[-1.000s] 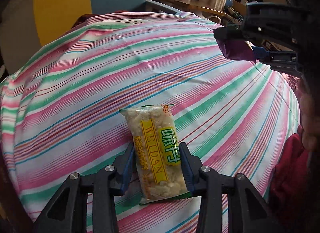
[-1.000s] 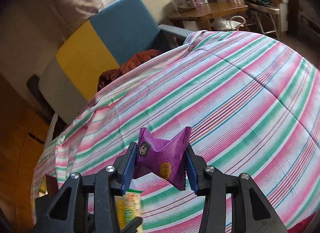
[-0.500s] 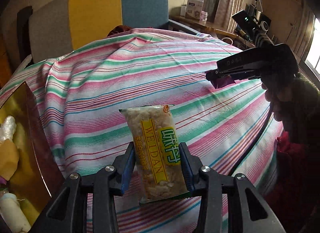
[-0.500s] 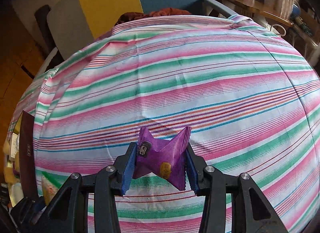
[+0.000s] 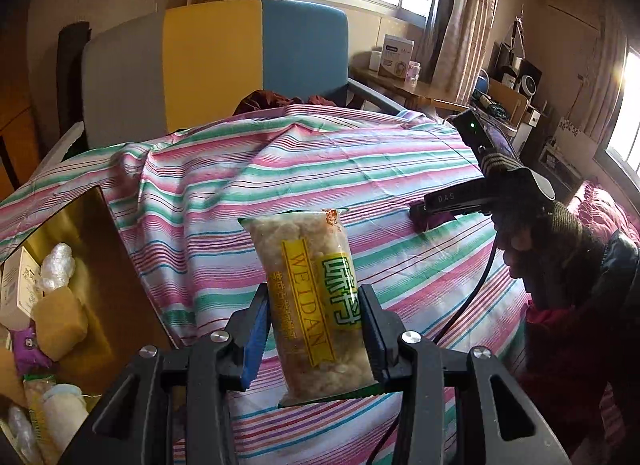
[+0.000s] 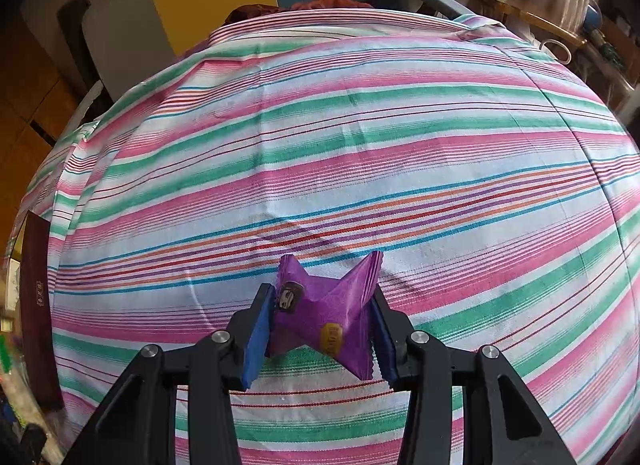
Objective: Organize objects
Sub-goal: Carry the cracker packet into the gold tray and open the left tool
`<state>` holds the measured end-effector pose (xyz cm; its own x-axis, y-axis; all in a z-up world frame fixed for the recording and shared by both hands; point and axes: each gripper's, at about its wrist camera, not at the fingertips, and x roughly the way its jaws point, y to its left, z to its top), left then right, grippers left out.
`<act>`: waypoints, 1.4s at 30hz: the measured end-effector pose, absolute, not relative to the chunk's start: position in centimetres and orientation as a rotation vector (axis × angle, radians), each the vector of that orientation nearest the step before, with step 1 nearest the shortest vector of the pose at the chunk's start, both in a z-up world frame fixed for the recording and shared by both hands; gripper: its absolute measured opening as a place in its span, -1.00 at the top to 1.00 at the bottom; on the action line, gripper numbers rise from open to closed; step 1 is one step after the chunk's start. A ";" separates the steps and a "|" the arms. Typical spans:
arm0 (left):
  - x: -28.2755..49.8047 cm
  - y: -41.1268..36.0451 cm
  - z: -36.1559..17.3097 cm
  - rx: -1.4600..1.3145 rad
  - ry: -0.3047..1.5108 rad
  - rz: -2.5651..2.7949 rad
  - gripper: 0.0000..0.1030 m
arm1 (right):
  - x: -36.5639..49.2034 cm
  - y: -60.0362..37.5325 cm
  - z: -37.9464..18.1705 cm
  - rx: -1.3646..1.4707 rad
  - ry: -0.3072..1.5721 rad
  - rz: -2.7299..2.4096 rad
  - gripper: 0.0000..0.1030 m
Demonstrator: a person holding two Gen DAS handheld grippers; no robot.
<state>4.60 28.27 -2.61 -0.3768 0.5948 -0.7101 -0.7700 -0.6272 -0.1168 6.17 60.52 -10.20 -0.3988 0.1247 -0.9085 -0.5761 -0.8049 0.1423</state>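
Note:
My left gripper [image 5: 314, 329] is shut on a clear rice-cake snack packet [image 5: 316, 297] with a yellow and green label, held upright above the striped cloth [image 5: 320, 169]. My right gripper [image 6: 320, 329] is shut on a purple candy wrapper [image 6: 328, 321] and holds it just above the striped cloth [image 6: 320, 145]. In the left wrist view the right gripper [image 5: 432, 213] shows at the right, over the cloth, with the purple wrapper [image 5: 430, 221] under its fingers.
An open gold-lined box [image 5: 100, 257] at the left edge holds several wrapped snacks. Its dark wall [image 6: 38, 305] shows in the right wrist view. A yellow, blue and grey chair back [image 5: 224, 61] stands behind the table. A cluttered desk [image 5: 404, 85] is far right.
The left gripper has risen and drawn back with the packet, and the box has come into view at the left. The right gripper has lowered toward the cloth with the purple wrapper.

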 end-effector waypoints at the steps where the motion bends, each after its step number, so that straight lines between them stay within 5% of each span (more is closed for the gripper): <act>1: 4.4 27.9 -2.4 -0.938 0.289 2.069 0.18 | 6.2 60.5 -10.2 -1.394 0.621 2.230 0.10; 15: 0.9 21.7 -1.4 -0.993 0.207 2.187 0.18 | 6.6 59.7 -10.0 -1.410 0.558 2.223 0.11; 24: -7.1 16.4 -1.4 -1.169 -0.045 2.223 0.18 | 6.5 59.7 -10.0 -1.417 0.537 2.218 0.11; 42: -18.4 18.3 -7.8 -1.476 -0.127 2.303 0.17 | 5.5 59.4 -10.2 -1.426 0.524 2.218 0.11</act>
